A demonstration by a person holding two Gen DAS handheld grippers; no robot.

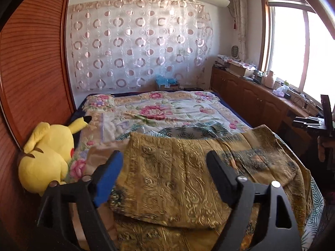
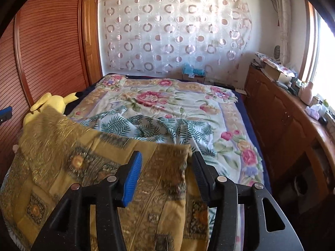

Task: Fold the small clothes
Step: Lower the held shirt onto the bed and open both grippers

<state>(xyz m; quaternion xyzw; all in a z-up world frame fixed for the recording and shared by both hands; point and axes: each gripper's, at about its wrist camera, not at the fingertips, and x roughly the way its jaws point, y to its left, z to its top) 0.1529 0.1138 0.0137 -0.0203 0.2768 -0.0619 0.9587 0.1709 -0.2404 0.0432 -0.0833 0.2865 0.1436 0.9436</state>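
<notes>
A golden-brown patterned garment [image 1: 184, 171] lies partly folded on the near end of the bed, over a white cloth with green fern print [image 1: 188, 130]. My left gripper [image 1: 164, 160] is open and empty above the garment's left part. In the right wrist view the same golden garment [image 2: 88, 163] spreads to the left and the fern cloth [image 2: 155, 127] lies beyond it. My right gripper [image 2: 166, 160] is open, its jaws on either side of the garment's right edge, not closed on it.
A floral quilt [image 2: 167, 98] covers the bed. A yellow plush toy [image 1: 48, 156] sits at the bed's left edge against the wooden wardrobe [image 1: 31, 73]. A wooden cabinet [image 2: 282, 121] with clutter runs along the right under the window. A cardboard box [image 1: 167, 84] stands at the far wall.
</notes>
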